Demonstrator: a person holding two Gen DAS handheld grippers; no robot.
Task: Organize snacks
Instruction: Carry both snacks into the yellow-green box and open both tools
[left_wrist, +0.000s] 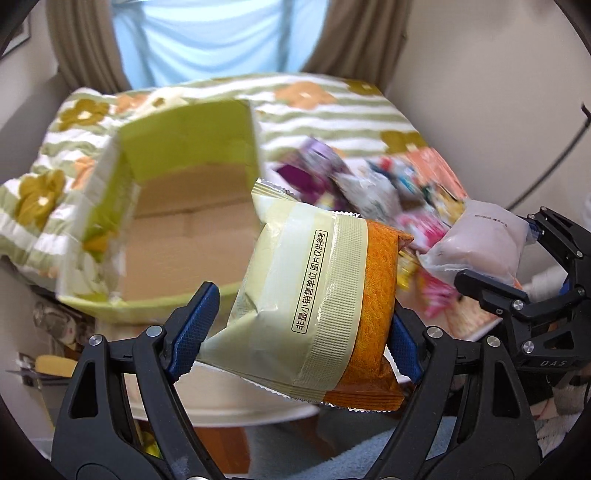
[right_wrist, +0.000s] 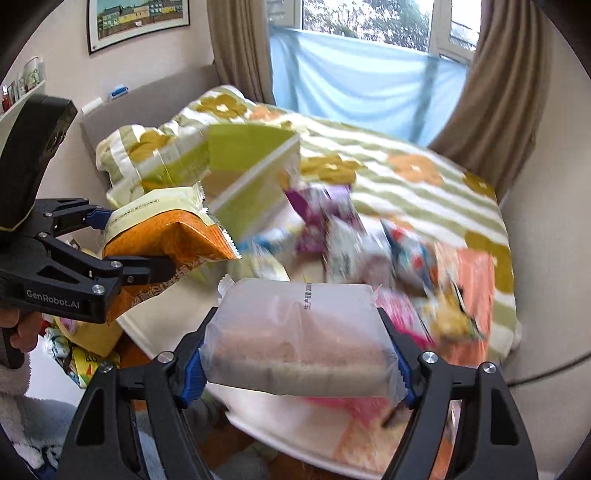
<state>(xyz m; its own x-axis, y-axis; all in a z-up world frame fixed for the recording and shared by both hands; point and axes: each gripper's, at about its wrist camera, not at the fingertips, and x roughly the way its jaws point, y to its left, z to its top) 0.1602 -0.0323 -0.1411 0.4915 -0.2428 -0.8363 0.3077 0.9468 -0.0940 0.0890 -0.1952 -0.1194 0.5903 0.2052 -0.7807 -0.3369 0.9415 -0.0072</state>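
Clamping a cream-and-orange snack packet (crinkled), the left gripper; right gripper squeezes a frosted pouch.

I see a pale yellow and orange snack packet, crimped at both ends, with a line of black printed characters along a pale ribbed band; it hangs tilted above the near edge of the box. A second snack — a frosted white pouch holding a pinkish-beige block — lies level, lifted off the bed. Behind them stands an open cardboard box, lime green outside, plain brown inside, its flaps up and nothing visible on its floor. To the right of the box, a loose heap of snack packets — purple, white, red, pink, yellow — lies blurred on the bedcover.
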